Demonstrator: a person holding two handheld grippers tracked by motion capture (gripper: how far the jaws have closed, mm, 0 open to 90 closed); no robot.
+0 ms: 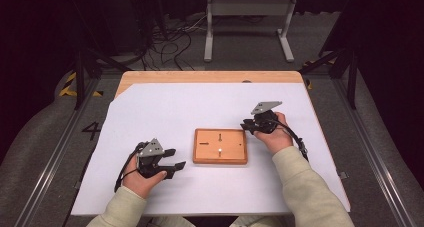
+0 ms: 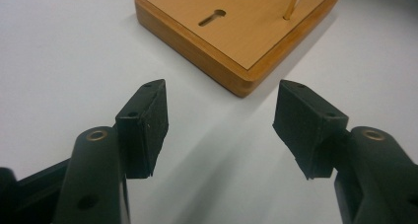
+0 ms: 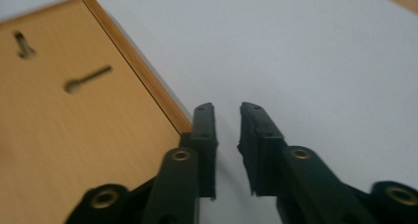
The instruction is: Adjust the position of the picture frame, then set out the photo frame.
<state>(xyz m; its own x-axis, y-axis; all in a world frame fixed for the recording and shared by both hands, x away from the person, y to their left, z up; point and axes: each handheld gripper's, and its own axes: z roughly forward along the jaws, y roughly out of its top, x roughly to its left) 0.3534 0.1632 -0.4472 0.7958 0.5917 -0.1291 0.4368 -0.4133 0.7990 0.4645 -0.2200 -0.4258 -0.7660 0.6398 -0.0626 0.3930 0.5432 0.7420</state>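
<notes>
A square wooden board (image 1: 231, 148) with keyhole slots lies in the middle of the white sheet. A thin wooden stick (image 2: 294, 1) stands upright in one of the board's holes. My left gripper (image 1: 177, 157) rests on the sheet to the left of the board, open wide, and in the left gripper view its jaws (image 2: 222, 120) frame the board's (image 2: 236, 31) near corner with nothing between them. My right gripper (image 1: 245, 126) sits at the board's far right corner. Its jaws (image 3: 227, 130) stand a narrow gap apart beside the board's edge (image 3: 148, 86), holding nothing.
The white sheet (image 1: 175, 107) covers most of the wooden table (image 1: 210, 77). Behind the table, a grey metal frame (image 1: 247, 7) and loose cables (image 1: 170, 42) lie on the floor. Dark stands flank the table on both sides.
</notes>
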